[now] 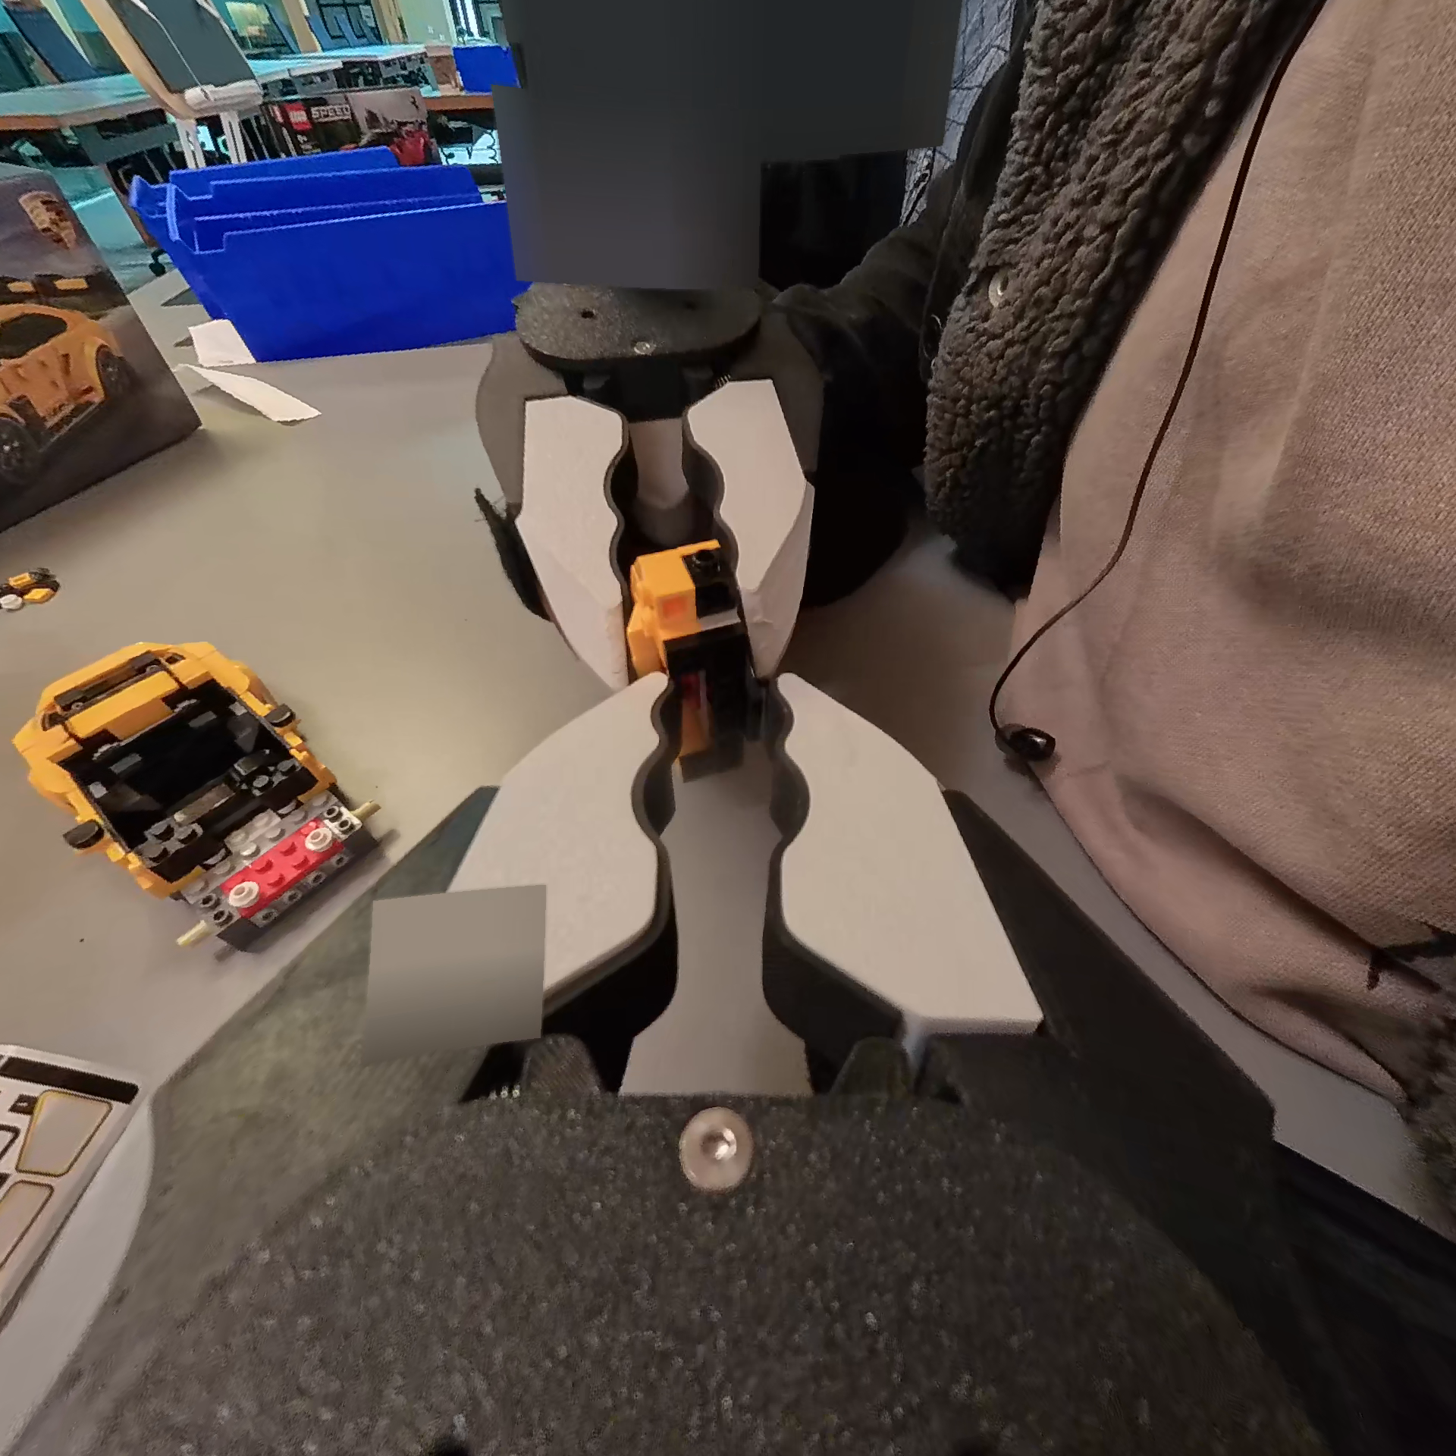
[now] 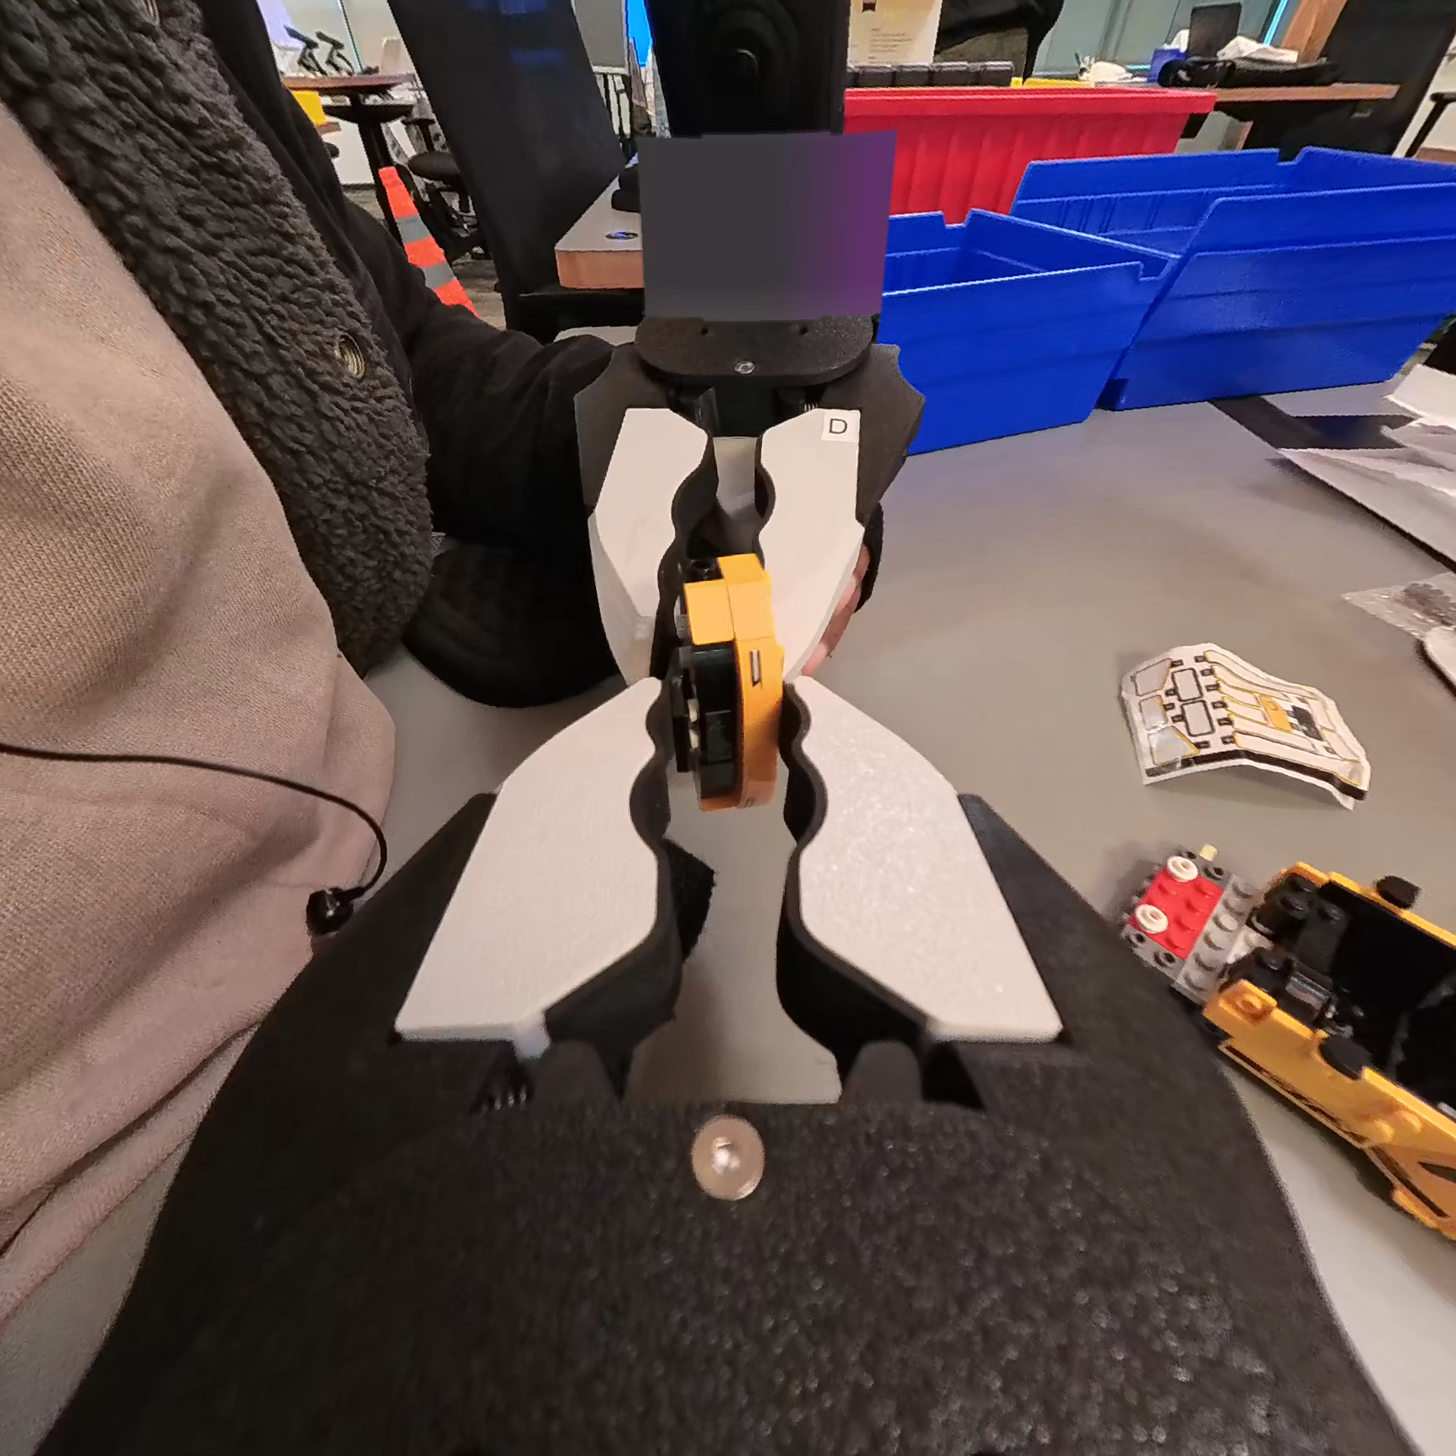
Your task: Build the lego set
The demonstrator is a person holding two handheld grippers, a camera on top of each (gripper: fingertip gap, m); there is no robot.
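A small orange and black lego sub-assembly (image 1: 670,599) is held in the air above the grey table (image 1: 331,551), between both grippers. The grippers point at each other, tip to tip. My left gripper (image 1: 713,697) is shut on its near end. My right gripper (image 1: 689,654) faces it and is shut on the far end. In the right wrist view, my right gripper (image 2: 721,697) clamps the sub-assembly (image 2: 752,733), and my left gripper (image 2: 717,638) grips it from the opposite side. The partly built orange car body (image 1: 181,788) lies on the table, apart from both grippers. It also shows in the right wrist view (image 2: 1324,985).
A person's torso in a beige top and dark fleece (image 1: 1182,551) is close beside the grippers. Blue bins (image 1: 339,252) stand at the table's back. A lego box (image 1: 63,339), a few loose small parts (image 1: 27,587) and a sticker sheet (image 2: 1237,725) lie on the table. The tips of both grippers are at nearly the same place.
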